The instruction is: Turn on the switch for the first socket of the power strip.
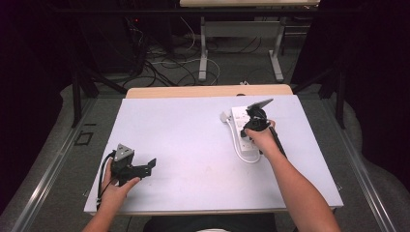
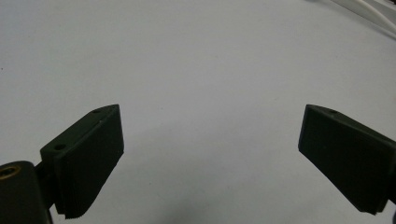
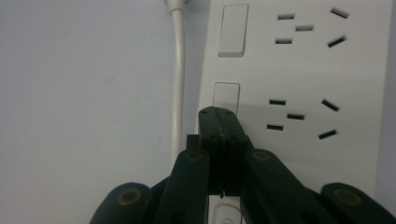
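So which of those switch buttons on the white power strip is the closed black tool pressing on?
The right tool, jaws together, has its tip at the lower edge of the middle switch on the power strip, not the upper one.

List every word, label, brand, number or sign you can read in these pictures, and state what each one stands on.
None can be read.
White plastic power strip: no print shows on its face; its rectangular switches are blank.
A curved mark on the rounded button below the shut right claw is partly hidden; unreadable.
White table sheet: no text.
Open left claw: no markings.
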`<action>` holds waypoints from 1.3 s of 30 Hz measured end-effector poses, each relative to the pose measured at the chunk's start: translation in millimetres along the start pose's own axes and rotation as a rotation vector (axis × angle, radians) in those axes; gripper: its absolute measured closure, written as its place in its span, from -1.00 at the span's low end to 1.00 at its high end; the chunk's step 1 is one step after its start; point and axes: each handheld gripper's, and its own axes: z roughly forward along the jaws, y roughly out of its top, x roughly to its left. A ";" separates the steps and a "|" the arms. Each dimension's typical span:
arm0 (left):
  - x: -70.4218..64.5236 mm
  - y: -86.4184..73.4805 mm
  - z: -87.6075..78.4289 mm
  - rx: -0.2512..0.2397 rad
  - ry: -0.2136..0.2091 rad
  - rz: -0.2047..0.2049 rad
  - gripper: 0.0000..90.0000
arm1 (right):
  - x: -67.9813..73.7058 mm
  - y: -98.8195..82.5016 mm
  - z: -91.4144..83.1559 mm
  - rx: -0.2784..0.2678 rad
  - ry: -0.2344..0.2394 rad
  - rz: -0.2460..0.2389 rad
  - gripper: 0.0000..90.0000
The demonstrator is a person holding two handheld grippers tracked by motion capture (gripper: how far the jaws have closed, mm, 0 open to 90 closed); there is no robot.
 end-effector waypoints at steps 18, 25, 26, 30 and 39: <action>-0.1 -0.3 0.7 0.003 0.003 -0.003 -0.85 | 3.7 -2.3 -0.5 -0.011 -0.017 -0.042 1.00; 0.0 -0.3 0.9 0.003 0.004 -0.005 -0.85 | 4.9 -3.2 0.3 -0.025 -0.029 -0.056 1.00; 0.5 -0.2 0.8 0.003 0.009 0.002 -0.85 | 4.8 -3.2 0.3 -0.025 -0.029 -0.056 1.00; 0.1 -0.3 0.5 0.002 0.006 -0.007 -0.85 | 4.0 -3.5 -0.1 -0.023 -0.025 -0.066 0.98; 0.6 -0.7 -0.5 -0.003 0.009 -0.013 -0.85 | 7.1 -3.6 -0.3 -0.033 -0.031 -0.072 0.85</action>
